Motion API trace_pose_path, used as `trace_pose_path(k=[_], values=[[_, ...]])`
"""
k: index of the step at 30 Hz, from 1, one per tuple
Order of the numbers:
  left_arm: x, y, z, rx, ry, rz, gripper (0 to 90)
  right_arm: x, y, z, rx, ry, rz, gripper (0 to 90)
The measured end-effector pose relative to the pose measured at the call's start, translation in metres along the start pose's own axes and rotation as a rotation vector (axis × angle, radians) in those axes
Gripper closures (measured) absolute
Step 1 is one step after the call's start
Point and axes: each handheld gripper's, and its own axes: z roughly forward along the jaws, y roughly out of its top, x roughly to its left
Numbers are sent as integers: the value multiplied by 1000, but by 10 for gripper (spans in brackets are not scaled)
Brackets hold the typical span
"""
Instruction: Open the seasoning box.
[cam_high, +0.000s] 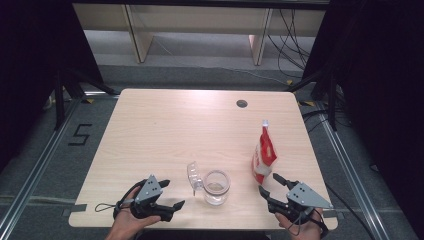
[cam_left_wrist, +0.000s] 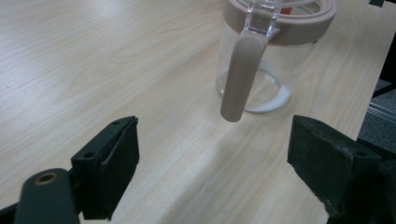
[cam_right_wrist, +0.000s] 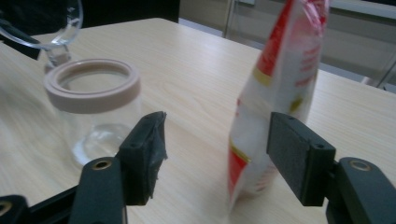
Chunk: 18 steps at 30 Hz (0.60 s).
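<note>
Jaws of my right gripper (cam_high: 270, 188) stood wide apart with nothing gripped, the red-and-white pouch (cam_high: 263, 153) upright just beyond them, its long axis vertical and its sealed top pointing up. My left gripper (cam_high: 170, 195) was open too, holding nothing, facing the glass jar (cam_high: 216, 187). That jar stood upright near the desk's (cam_high: 165, 125) front edge, mouth up, its clear lid (cam_high: 193, 174) swung open toward my left.

Two black handheld grippers with grey plates

Left gripper (cam_high: 167, 194) and right gripper (cam_high: 270, 186): grey three-cornered screwed plates behind matte black, brass-riveted jaws; thin black cable loops behind them.
</note>
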Motion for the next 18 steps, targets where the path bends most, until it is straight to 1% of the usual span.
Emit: trace_pose_path(k=[1, 2, 3, 4, 5, 6, 7, 8, 9, 11, 12, 13, 14, 15, 16, 17, 18], values=[[1, 1, 0, -2, -2, 18, 159, -4, -2, 1, -4, -12, 12, 349], [1, 1, 0, -2, -2, 18, 158, -4, -2, 1, -4, -12, 12, 349], [1, 1, 0, -2, 0, 18, 158, -5, -3, 0, 4, -18, 37, 344], [1, 1, 0, -2, 0, 17, 157, -8, -3, 1, -2, -12, 34, 338], [1, 1, 0, -2, 1, 18, 156, -9, -4, 1, -4, -15, 39, 329], [1, 1, 0, -2, 1, 19, 156, -10, -4, 1, 8, -25, 45, 325], [1, 1, 0, -1, -3, 20, 156, -11, -5, 2, -3, -29, 52, 324], [1, 1, 0, -10, -3, 17, 156, -13, -4, 1, 1, -34, 52, 322], [1, 1, 0, -11, 0, 16, 156, -14, -4, 2, 3, -28, 51, 319], [2, 1, 0, -5, -4, 23, 156, -15, -4, 3, -3, -46, 59, 308], [1, 1, 0, -7, 0, 11, 156, -17, -4, 4, -11, -41, 47, 305], [2, 1, 0, -8, 0, 14, 156, -16, -4, 4, -6, -56, 73, 300], [0, 1, 0, -10, -1, -26, 156, -19, -3, 8, -16, -47, 46, 282], [0, 1, 0, -10, -1, -26, 156, -19, -3, 8, -16, -47, 46, 282], [1, 1, 0, -9, -2, -24, 156, -19, -3, 8, -11, -60, 58, 273], [0, 1, 0, -10, -2, -23, 155, -20, -3, 10, -8, -48, 54, 267], [1, 1, 0, -4, -3, -11, 155, -20, -3, 10, -1, -53, 51, 262]])
